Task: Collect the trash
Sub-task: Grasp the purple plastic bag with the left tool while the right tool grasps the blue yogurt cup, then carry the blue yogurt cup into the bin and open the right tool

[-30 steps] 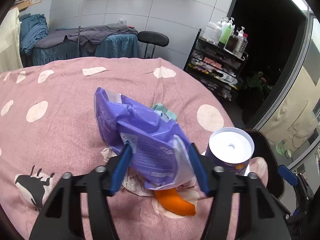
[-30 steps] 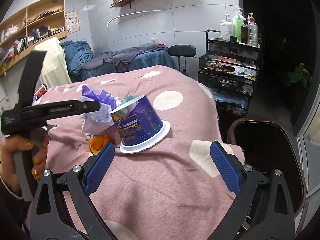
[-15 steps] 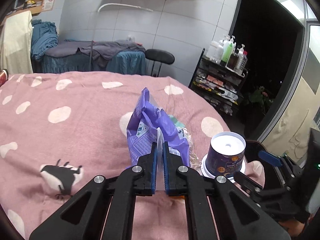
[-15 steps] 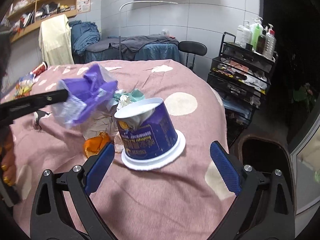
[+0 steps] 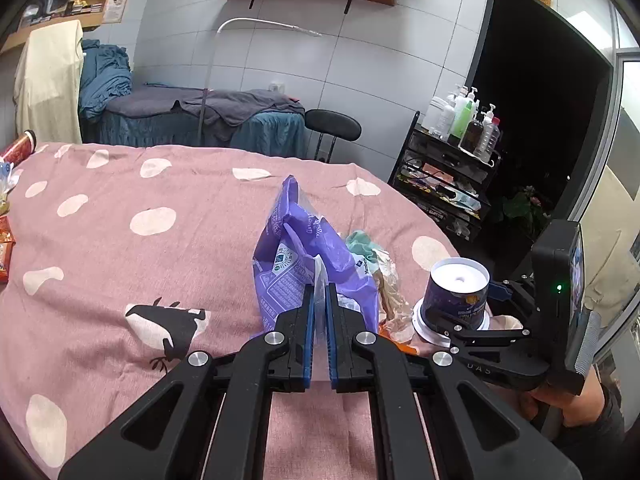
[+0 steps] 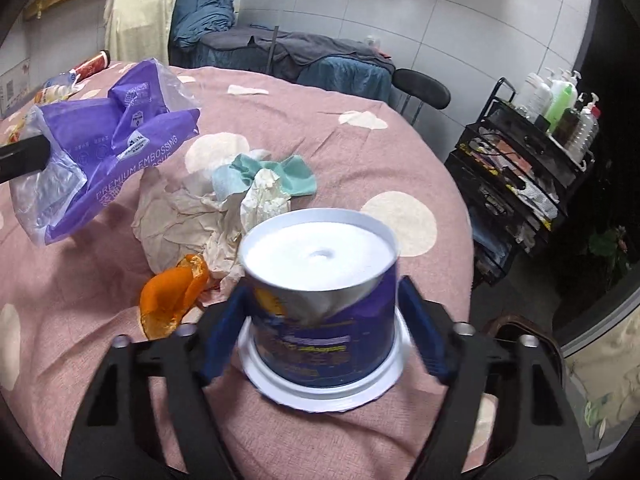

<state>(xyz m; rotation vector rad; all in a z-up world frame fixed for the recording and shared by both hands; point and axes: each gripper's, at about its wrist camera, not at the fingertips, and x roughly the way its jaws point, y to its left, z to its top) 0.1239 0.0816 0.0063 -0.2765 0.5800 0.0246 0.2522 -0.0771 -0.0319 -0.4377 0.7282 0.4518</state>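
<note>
A purple plastic bag [image 5: 288, 264] hangs above the pink spotted cover [image 5: 120, 240], pinched at its clear end by my left gripper [image 5: 318, 292], which is shut on it. From the right wrist view the bag [image 6: 120, 140] floats at upper left. An upside-down purple cup [image 6: 320, 248] with a white rim stands on the cover. My right gripper [image 6: 322, 296] straddles the cup; its jaws are closing, and the blue pads sit just beside the cup's walls. Crumpled paper [image 6: 180, 220], an orange peel [image 6: 172, 300] and a teal tissue [image 6: 280, 176] lie beside the cup.
A black trolley [image 5: 452, 168] with bottles stands past the cover's far right edge, next to a black stool [image 5: 332, 124]. Snack packets [image 5: 4, 240] lie at the left edge. A person's hand [image 5: 580, 400] holds the right gripper at lower right.
The left jaws shut on the purple bag and lifted it off the pile. The right gripper moved in over the cup, rolled, and its jaws narrowed around it.
</note>
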